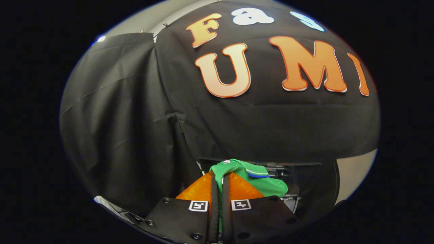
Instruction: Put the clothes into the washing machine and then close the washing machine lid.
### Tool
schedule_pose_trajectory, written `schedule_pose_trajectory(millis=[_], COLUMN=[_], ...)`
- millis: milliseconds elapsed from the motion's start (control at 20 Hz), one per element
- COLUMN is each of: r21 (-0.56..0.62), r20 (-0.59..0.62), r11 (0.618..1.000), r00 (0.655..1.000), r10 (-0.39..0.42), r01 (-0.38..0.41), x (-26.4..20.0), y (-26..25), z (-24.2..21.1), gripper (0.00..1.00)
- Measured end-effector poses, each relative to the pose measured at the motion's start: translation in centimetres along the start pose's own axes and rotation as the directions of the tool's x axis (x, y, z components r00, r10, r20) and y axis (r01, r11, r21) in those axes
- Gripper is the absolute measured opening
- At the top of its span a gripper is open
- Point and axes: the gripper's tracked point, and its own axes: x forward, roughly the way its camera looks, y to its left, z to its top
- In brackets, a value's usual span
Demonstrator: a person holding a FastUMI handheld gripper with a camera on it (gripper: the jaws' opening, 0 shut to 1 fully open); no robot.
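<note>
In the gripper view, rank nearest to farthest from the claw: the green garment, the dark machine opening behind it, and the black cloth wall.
1. Green garment: pinched between the fingers of the claw, bunched just ahead of them.
2. Dark machine opening: beyond the garment, to its right.
3. Black cloth wall: farthest, rising behind everything.

Recording booth: black cloth wall (135,112)

green garment (257,183), blue-and-white striped collar (257,175)
</note>
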Motion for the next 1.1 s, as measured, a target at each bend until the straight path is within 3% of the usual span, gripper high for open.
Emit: schedule_pose_trajectory(millis=[450,750,1100], r21=[0.074,0.105,0.13], r20=[-0.194,-0.361,-0.535], r11=[0.993,0.981,0.947], r00=[0.978,0.926,0.825], r10=[-0.075,-0.115,-0.182], r01=[0.091,0.163,0.294], x=[4.4,8.9,12.3], y=[-3.7,-6.0,-9.5], z=[-11.0,-19.9,-28.6], gripper=[0.12,0.12,0.12])
